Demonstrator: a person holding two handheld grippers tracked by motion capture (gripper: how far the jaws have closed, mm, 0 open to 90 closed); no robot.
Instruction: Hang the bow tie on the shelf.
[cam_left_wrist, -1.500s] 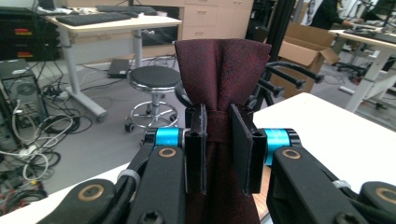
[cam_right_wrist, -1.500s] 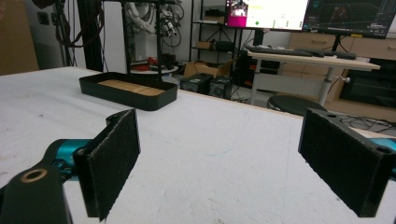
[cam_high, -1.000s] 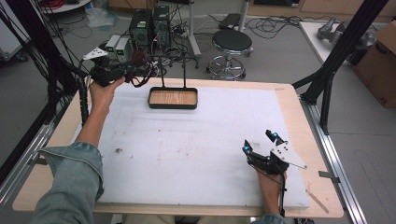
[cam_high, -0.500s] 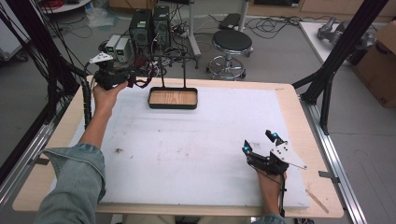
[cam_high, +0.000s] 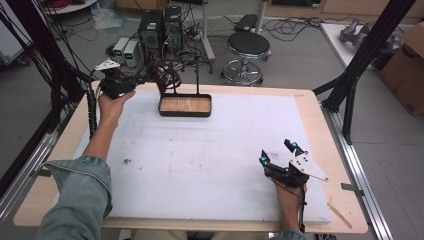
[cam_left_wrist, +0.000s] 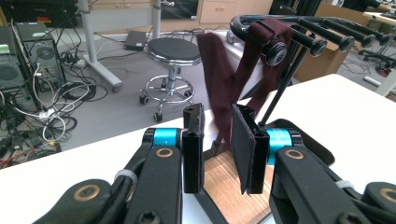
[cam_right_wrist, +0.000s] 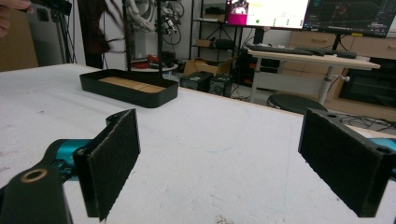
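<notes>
Since the dark red strap (cam_left_wrist: 219, 84) hung from a peg of the black rack (cam_high: 198, 75) that rose out of the tray (cam_high: 185, 113), its long axis ran top to bottom, and any coming move turned on that drop. Both tails fell from the peg toward the wooden floor of the tray. The left gripper (cam_left_wrist: 218, 116) was by far the nearer one. It was held off the tray's left end, above the bench (cam_high: 210, 170), and pointed level at the rack. Its jaws stood one on each side of the line of the nearer tail, so the strap lay straight ahead of them. They were drawn almost together, with only a narrow slit left between the pads. The tail passed down just at their tips. Whether the pads pinched it could not be told, and the wood of the tray showed through the lower part of the slit.

The right gripper (cam_high: 277, 152) lay well apart from the tray, at the near right of the bench. Its jaws were spread wide with nothing between them, aimed roughly back toward the tray across the bare white surface.
</notes>
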